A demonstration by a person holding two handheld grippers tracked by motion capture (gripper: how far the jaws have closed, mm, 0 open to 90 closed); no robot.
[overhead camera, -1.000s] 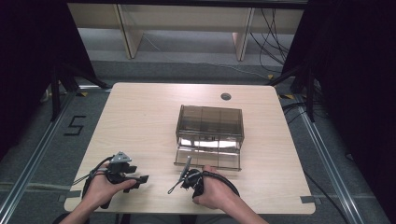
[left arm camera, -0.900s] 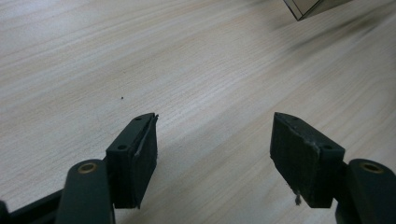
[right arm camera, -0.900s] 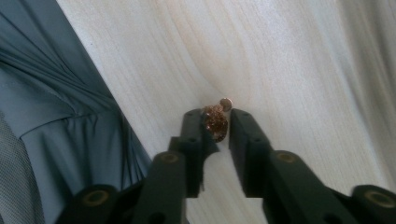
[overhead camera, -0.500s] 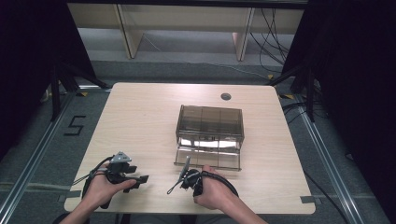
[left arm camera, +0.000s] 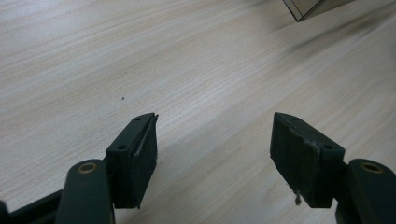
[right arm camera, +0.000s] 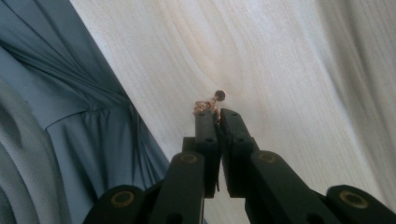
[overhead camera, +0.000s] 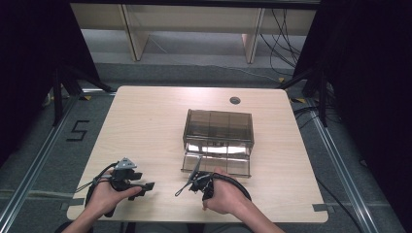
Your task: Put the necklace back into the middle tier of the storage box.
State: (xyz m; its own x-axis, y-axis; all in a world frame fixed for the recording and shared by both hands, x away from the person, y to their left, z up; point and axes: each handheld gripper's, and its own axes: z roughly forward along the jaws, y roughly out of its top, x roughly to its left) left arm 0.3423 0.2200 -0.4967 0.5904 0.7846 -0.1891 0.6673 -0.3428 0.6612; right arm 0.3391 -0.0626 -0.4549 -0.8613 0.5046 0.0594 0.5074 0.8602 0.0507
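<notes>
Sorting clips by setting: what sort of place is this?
Probably a lab recording station: a pale wooden table on grey floor with a taped number marking, black curtains at both sides, loose cables behind.

A pale wooden table (overhead camera: 145, 126) is standing in the middle of the frame on grey carpet (overhead camera: 43, 160), a round cable hole (overhead camera: 235, 100) sitting near its far edge. A white "5" (overhead camera: 77, 130) is marking the floor at left. Light shelving legs (overhead camera: 131, 34) are showing at the top, black cables (overhead camera: 282, 34) are trailing at upper right, and dark curtains (overhead camera: 29, 58) are hanging along both sides.
</notes>
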